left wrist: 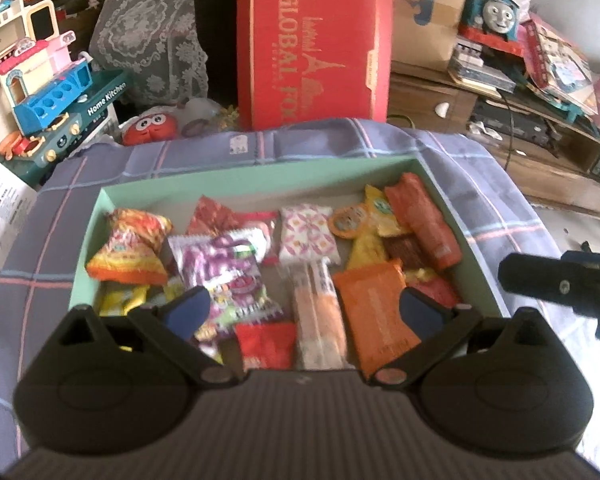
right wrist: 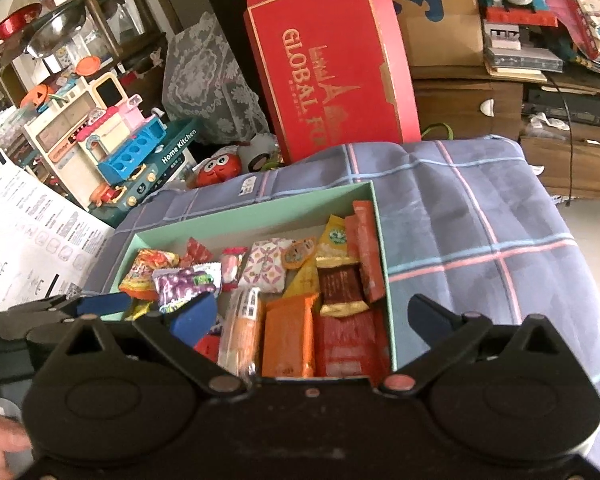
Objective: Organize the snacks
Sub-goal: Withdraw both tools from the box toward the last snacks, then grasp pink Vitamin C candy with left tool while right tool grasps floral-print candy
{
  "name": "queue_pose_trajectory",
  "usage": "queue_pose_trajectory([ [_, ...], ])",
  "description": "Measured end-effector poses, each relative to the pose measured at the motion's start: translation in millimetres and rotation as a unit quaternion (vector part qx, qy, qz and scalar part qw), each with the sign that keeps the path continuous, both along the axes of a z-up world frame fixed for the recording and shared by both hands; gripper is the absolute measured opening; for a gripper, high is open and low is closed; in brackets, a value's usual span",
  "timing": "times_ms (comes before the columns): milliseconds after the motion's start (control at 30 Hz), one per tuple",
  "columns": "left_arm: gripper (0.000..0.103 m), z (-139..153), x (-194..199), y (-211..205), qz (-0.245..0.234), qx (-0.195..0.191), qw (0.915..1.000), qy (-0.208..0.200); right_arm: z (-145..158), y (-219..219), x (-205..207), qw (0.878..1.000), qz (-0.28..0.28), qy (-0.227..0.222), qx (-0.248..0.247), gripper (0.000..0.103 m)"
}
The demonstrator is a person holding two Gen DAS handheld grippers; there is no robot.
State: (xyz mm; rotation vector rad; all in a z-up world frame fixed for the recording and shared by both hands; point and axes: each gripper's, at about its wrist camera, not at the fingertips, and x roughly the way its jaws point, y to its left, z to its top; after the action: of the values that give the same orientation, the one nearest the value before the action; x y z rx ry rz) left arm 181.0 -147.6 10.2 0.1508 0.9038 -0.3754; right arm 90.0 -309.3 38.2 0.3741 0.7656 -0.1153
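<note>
Nearest my left gripper lies a red packet at the near wall of the mint-green box, beside the orange wafer pack. Both my jaws stand fully spread and hold nothing; my right gripper hangs over the box's near right corner. All the snacks sit inside the box on the checked cloth. My worry: the packets overlap loosely, so a careless close could pinch 2 at once or drag the cloth and shift the box.
</note>
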Motion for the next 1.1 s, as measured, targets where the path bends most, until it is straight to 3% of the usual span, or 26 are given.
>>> queue_pose_trajectory([
  [267, 0.103, -19, -40, -9, -0.027, 0.004, 0.9993, 0.025, -17, -17, -41, 1.000, -0.022, 0.016, 0.010, 0.103],
  [533, 0.103, -58, -65, -21, -0.048, 0.011, 0.9972, 0.056, -56, -30, -65, 0.997, -0.050, 0.045, 0.027, 0.102],
  [767, 0.103, -82, -67, -33, -0.064, 0.018, 0.9955, 0.068, -92, -30, -63, 0.995, -0.049, 0.072, 0.040, 0.070],
  [967, 0.103, -92, -64, -40, -0.077, 0.018, 0.9942, 0.073, -107, -25, -49, 0.996, -0.028, 0.077, 0.037, 0.051],
  [1100, 0.103, -95, -62, -44, -0.083, 0.018, 0.9935, 0.076, -111, -21, -43, 0.996, -0.019, 0.075, 0.033, 0.045],
])
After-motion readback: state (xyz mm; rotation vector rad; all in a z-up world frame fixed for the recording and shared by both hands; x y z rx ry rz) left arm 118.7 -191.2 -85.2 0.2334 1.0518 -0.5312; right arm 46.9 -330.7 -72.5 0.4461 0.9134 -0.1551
